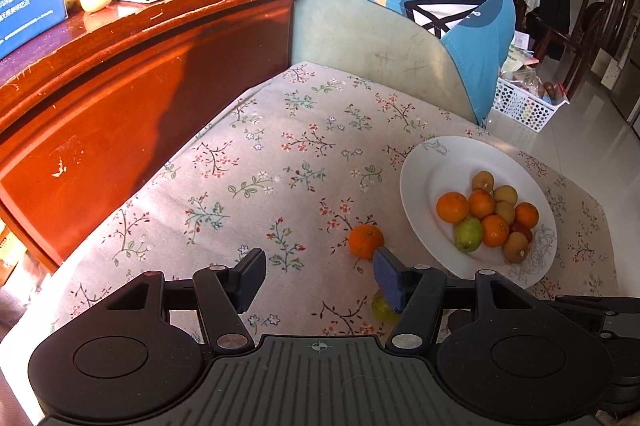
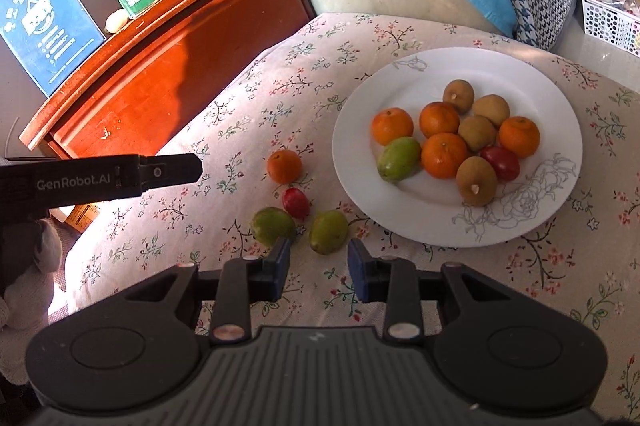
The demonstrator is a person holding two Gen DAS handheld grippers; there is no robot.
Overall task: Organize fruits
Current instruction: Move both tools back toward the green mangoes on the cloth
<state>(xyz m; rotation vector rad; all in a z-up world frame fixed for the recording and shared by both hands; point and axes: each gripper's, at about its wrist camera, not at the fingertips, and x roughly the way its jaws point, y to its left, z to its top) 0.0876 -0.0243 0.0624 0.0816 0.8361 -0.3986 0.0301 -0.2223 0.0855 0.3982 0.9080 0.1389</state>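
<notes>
1. The left claw has its jaws apart with nothing between them, angled down over the floral cloth.
2. Just ahead of its right pad lies a loose mandarin; a green fruit sits partly hidden beneath that pad.
3. The right claw is also apart and empty.
4. Just ahead of it lie two green fruits, a small red fruit and the same mandarin.
5. Further ahead and right, the white plate holds piled fruit.
</notes>
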